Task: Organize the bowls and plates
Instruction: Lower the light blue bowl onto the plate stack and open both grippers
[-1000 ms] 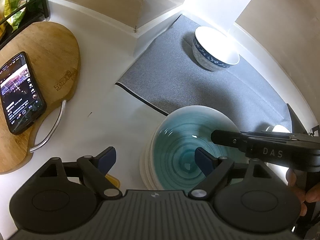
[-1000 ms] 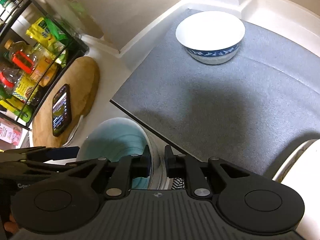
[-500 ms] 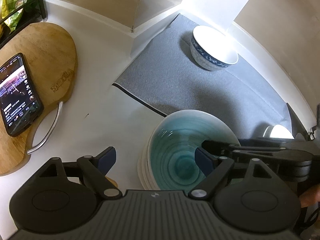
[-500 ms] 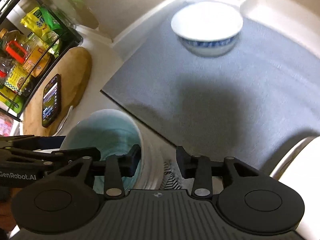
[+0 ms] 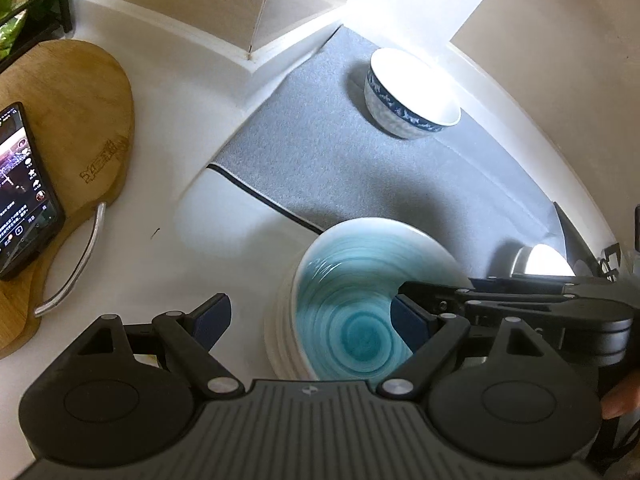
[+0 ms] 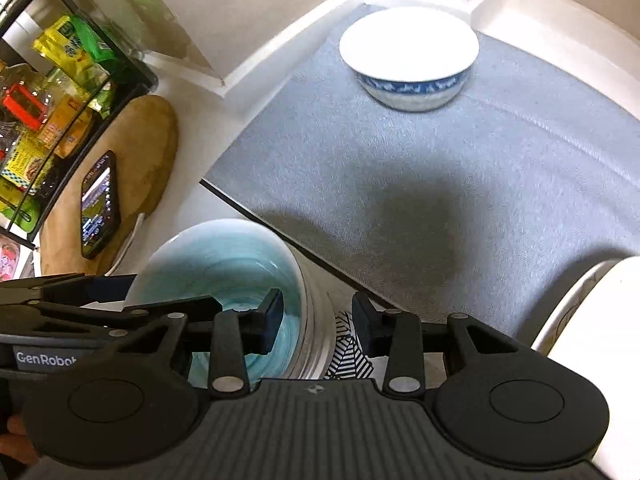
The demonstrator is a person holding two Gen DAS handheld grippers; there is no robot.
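Observation:
A teal-glazed plate [image 5: 352, 280] [image 6: 224, 256] tops a stack of white plates [image 5: 280, 320] on the white counter, at the near edge of a grey mat [image 5: 340, 168]. My left gripper [image 5: 312, 318] is open wide, one finger outside the stack's left side and the other over the teal plate. My right gripper [image 6: 317, 320] is open and straddles the stack's right rim, one pad inside the teal plate and one outside, with gaps on both sides. A white bowl with a blue band [image 5: 412, 96] [image 6: 408, 60] stands upright at the mat's far end.
A wooden cutting board [image 5: 72, 120] with a phone [image 5: 20, 192] on it lies to the left. A wire rack of packets [image 6: 40, 100] stands behind it. A large white dish [image 6: 592, 320] sits at the right edge. A black-and-white patterned piece [image 6: 348, 356] shows under the stack.
My right gripper's jaws, nearly shut on the stack's rim a second ago, have come apart and stand off it. The left gripper has stayed open and hardly moved.

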